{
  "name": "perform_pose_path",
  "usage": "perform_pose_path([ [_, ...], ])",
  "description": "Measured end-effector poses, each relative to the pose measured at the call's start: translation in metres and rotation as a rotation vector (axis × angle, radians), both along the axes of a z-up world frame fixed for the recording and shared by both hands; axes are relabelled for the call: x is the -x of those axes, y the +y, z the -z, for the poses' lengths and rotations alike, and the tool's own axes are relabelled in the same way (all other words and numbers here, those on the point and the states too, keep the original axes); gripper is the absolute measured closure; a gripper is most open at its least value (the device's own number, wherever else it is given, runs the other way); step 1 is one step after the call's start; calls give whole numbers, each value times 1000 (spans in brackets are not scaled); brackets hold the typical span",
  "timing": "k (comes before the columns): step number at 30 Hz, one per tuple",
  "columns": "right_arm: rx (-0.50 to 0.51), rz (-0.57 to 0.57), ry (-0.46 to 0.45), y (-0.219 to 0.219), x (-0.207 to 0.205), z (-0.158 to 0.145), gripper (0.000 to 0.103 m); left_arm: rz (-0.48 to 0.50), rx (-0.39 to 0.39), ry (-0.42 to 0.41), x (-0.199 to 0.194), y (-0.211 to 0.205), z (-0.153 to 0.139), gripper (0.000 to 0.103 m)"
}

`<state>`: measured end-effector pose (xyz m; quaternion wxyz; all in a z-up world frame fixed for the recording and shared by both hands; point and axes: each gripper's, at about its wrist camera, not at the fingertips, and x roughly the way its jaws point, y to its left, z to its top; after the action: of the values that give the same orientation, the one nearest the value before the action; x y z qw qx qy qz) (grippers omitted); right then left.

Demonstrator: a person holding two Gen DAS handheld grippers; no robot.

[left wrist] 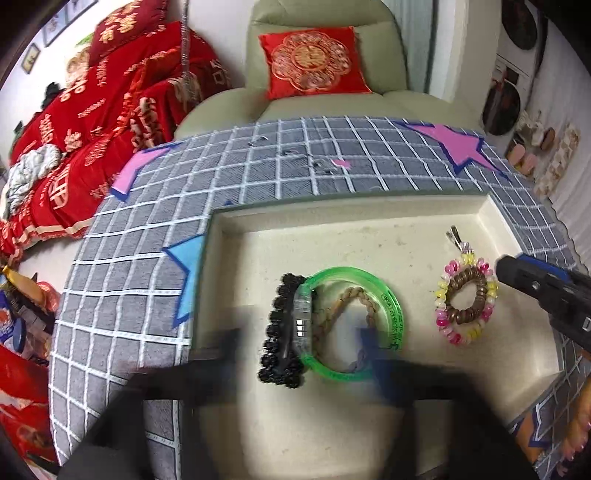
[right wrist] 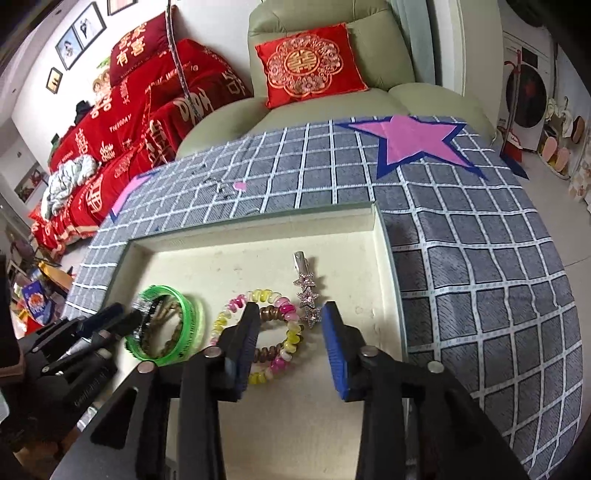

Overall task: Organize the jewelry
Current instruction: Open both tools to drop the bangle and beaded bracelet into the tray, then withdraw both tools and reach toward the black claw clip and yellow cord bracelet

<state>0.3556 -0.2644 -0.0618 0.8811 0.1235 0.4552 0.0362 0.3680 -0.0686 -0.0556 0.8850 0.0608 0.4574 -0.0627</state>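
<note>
A cream tray (left wrist: 484,210) (right wrist: 380,243) lies on a grey checked cloth. In it a green bangle (left wrist: 393,314) (right wrist: 188,314) lies with a black beaded hair claw (left wrist: 277,332) and a braided brown band (left wrist: 354,295). To the right lies a pink-and-yellow coil bracelet (left wrist: 466,301) (right wrist: 266,299) around a brown coil band, and a rhinestone star hair clip (right wrist: 307,295). My left gripper (left wrist: 301,347) is blurred, open, with its fingers either side of the claw and bangle. My right gripper (right wrist: 291,325) is open over the coil bracelet and holds nothing.
The grey checked cloth (right wrist: 480,258) with pink and blue stars covers the table around the tray. A green armchair (right wrist: 325,14) with a red cushion stands behind. Red bedding (right wrist: 122,110) is piled at the left.
</note>
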Motion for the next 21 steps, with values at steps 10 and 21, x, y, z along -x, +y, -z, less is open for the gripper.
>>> perform_pose_path([
  [10,-31,-12,-32,4,45,-28,50,13,3,-52,37,6,-30,0],
  [21,-66,-1,-41,1,116,-44,39,39,29,-50,104,20,-44,0],
])
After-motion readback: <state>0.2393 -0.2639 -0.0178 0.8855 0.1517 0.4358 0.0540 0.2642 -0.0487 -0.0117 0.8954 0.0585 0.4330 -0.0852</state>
